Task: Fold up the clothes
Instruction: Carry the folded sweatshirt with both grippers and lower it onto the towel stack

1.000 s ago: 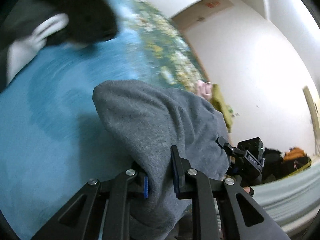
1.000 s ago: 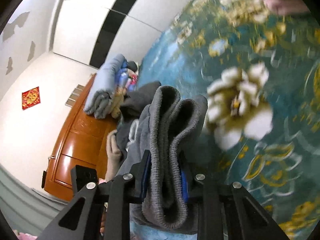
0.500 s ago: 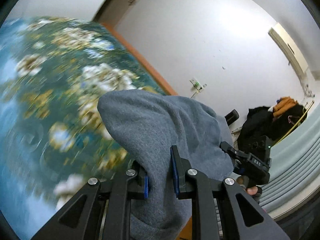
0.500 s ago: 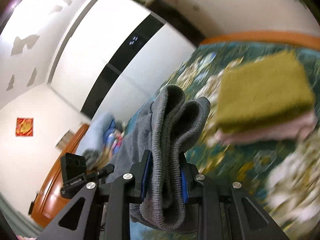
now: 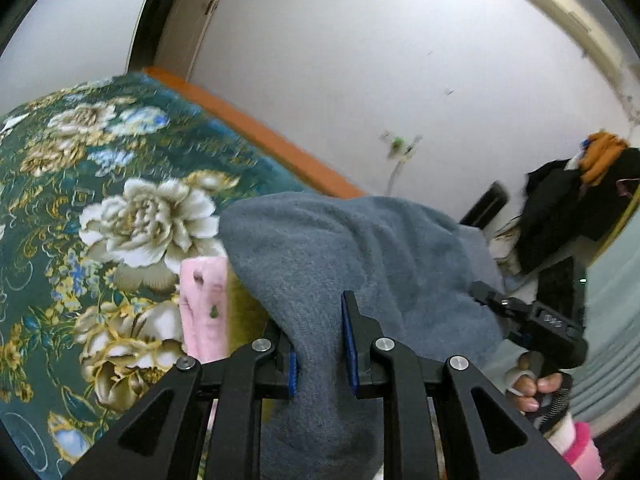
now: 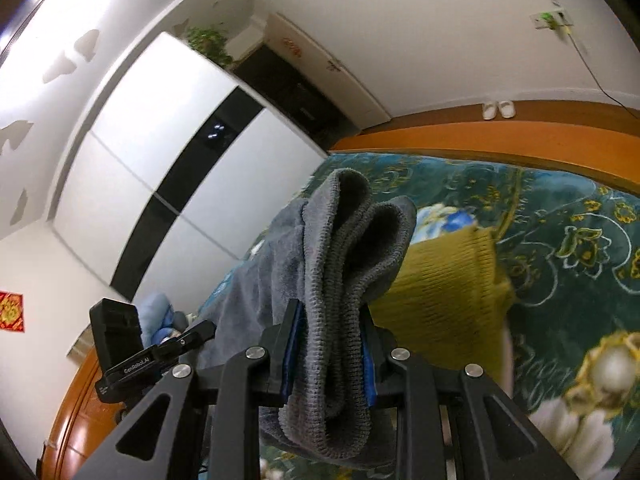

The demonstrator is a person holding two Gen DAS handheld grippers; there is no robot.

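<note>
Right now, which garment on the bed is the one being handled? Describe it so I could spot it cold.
Start at the bed with the teal floral cover. Above it, both grippers are shut on one thick grey knit garment, bunched in folds. A folded olive piece and a pink one lie below it; the grey one alone is lifted.

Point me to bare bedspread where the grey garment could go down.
Free: floral bedspread left of the pink piece, up to the orange bed frame; also the stretch right of the olive knit. Crowded: under the grey garment, where the olive and pink pieces lie, and by the blue bundle.
</note>
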